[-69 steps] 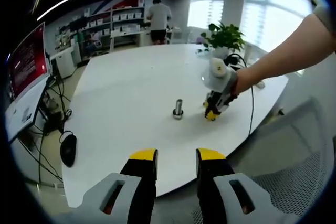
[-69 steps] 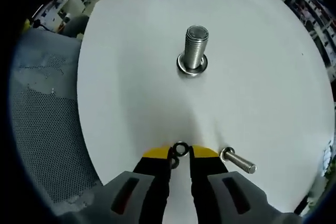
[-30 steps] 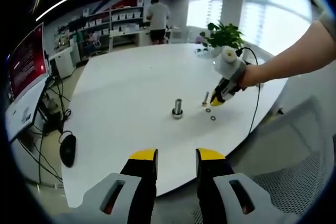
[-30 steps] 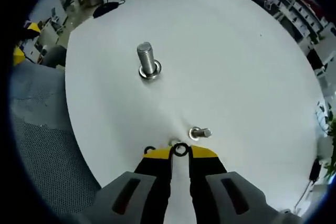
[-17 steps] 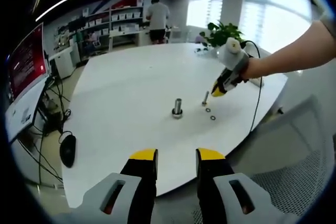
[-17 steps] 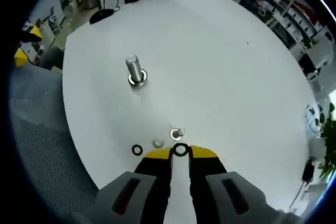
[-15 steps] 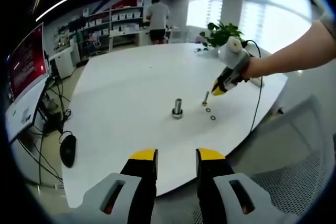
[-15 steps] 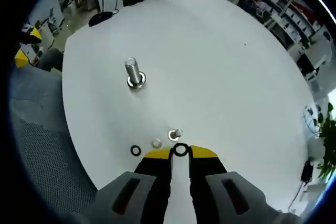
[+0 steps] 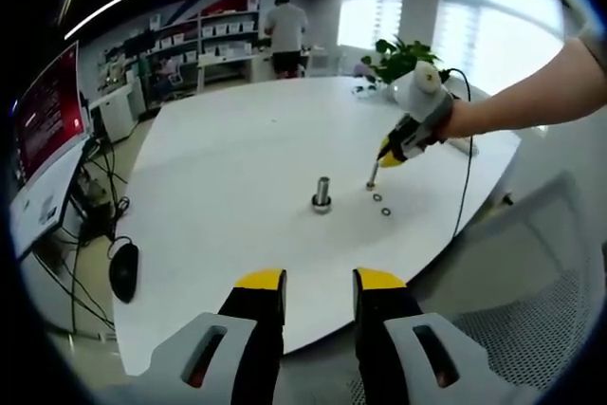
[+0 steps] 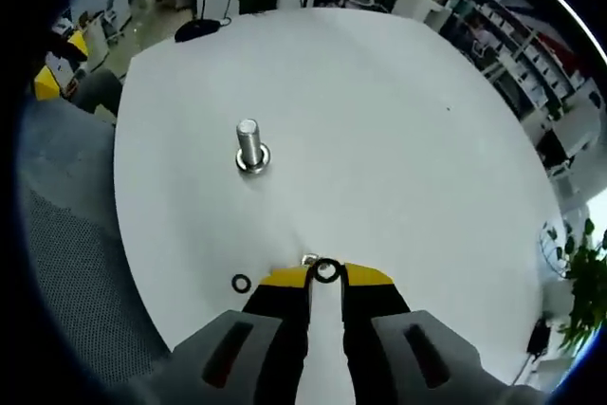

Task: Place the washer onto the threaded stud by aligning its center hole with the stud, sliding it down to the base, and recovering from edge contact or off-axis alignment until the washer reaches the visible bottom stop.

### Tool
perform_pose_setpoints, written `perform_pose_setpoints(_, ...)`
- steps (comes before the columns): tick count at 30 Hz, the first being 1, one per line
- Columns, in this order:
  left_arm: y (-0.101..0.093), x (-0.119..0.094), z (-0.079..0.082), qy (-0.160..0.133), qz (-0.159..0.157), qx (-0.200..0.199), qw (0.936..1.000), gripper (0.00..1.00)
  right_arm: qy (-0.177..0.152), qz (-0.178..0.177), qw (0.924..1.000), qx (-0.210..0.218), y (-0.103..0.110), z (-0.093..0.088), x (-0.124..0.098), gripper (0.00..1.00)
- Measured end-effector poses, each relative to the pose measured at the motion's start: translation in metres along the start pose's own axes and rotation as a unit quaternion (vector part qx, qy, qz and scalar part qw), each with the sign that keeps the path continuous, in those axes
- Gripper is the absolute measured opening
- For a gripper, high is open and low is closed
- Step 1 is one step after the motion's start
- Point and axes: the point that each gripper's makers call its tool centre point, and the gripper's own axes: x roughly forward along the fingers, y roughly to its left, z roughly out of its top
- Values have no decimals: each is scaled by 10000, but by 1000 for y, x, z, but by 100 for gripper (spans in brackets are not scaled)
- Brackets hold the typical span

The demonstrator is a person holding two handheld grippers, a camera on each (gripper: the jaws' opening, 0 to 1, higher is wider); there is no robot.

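Washer sits pinched between the right gripper tips, above the white table and well short of the upright stud. Another washer lies on the table near those tips. Left gripper hangs off the table edge, jaws narrowly apart, holding nothing.

no legible text, red monitor screen too blurred to read
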Motion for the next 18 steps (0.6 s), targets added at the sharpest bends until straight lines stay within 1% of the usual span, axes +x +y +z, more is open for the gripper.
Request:
perform_pose_setpoints(2,0,0,0,2,4,-4,10000,26,61,17,10000,-24,0,-1,4,13)
perform_pose_setpoints(6,1,0,0,11,14,-5,10000,26,59,66,10000,3,2,-1,5,14)
perform_pose_setpoints(7,1,0,0,11,16,-12,10000,26,110,99,9999,16,3,-2,7,14)
perform_pose_setpoints(12,2,-1,1,-29,26,-23,10000,24,160,127,9998,-16,4,-3,13,14)
perform_pose_setpoints(18,1,0,-1,23,12,-11,10000,24,210,188,9996,-6,5,-4,19,14)
